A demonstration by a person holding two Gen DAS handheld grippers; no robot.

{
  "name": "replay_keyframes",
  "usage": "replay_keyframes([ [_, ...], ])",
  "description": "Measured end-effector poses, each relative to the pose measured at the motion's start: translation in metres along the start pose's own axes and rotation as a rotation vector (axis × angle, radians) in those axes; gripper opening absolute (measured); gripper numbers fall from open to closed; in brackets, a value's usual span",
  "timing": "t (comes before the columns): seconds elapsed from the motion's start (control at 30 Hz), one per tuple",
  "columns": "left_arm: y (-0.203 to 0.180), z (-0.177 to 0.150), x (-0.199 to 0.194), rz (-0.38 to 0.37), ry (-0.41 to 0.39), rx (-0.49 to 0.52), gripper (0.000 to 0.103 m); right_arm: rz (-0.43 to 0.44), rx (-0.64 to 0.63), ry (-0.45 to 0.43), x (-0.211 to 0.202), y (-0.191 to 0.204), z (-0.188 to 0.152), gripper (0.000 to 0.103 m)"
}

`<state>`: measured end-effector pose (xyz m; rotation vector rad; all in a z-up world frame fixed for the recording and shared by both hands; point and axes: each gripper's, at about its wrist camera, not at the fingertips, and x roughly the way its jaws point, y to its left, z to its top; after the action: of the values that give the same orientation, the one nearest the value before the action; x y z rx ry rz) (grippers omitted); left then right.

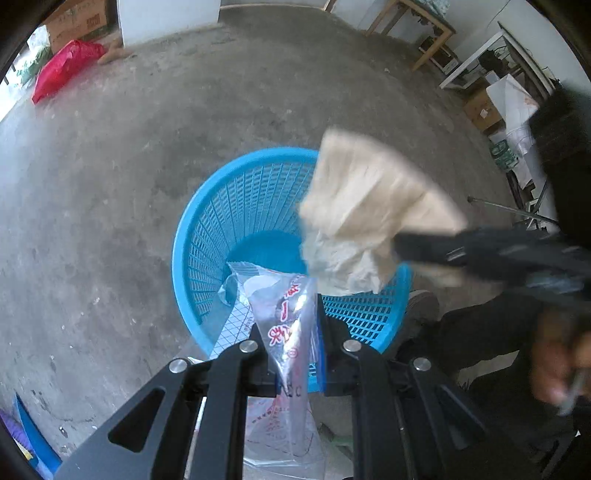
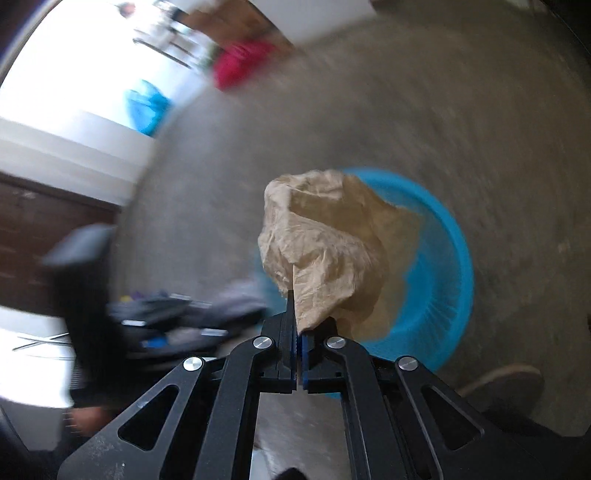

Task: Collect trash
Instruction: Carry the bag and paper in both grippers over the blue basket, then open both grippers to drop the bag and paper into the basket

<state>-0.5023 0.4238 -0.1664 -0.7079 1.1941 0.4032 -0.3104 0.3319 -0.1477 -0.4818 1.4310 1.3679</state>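
A blue mesh basket (image 1: 236,206) stands on the concrete floor; it also shows in the right wrist view (image 2: 447,266). My left gripper (image 1: 291,332) is shut on a clear plastic bag with red print (image 1: 288,317), held over the basket's near rim. My right gripper (image 2: 298,314) is shut on a crumpled beige paper bag (image 2: 325,243), held above the basket. In the left wrist view the paper bag (image 1: 365,206) and the right gripper (image 1: 402,251) are blurred, over the basket's right side.
A red plastic bag (image 1: 62,70) lies on the floor at the far left by a cardboard box (image 1: 77,22). Tables and boxes (image 1: 480,107) stand at the far right. The person's shoe (image 1: 421,306) is beside the basket.
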Motion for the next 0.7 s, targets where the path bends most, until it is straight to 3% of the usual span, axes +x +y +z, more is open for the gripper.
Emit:
replay_keyframes([
  [0.03, -0.001, 0.0, 0.002, 0.0, 0.005, -0.001, 0.012, -0.039, -0.007, 0.038, 0.011, -0.004, -0.004, 0.007],
  [0.07, -0.002, 0.0, 0.004, -0.002, 0.01, -0.002, 0.012, -0.068, -0.016, 0.062, 0.017, -0.006, -0.008, 0.016],
  [0.13, -0.003, 0.001, 0.01, -0.002, 0.022, 0.002, 0.012, -0.095, -0.022, 0.076, 0.021, -0.008, -0.011, 0.06],
  [0.23, -0.008, 0.008, 0.019, -0.002, 0.038, 0.013, 0.012, -0.082, -0.031, 0.048, 0.01, -0.005, -0.015, 0.088],
  [0.5, -0.013, 0.02, 0.053, 0.02, 0.067, 0.038, 0.013, -0.2, -0.024, -0.054, -0.026, -0.016, -0.022, 0.091],
  [0.57, -0.016, 0.023, 0.063, 0.037, 0.071, 0.038, 0.02, -0.223, -0.023, -0.097, -0.04, -0.019, -0.025, 0.092],
  [0.67, -0.017, 0.026, 0.075, 0.041, 0.082, 0.038, 0.053, -0.216, -0.001, -0.165, -0.062, -0.027, -0.026, 0.092],
  [0.7, -0.018, 0.028, 0.08, 0.038, 0.088, 0.038, 0.056, -0.213, 0.011, -0.189, -0.07, -0.03, -0.027, 0.092],
])
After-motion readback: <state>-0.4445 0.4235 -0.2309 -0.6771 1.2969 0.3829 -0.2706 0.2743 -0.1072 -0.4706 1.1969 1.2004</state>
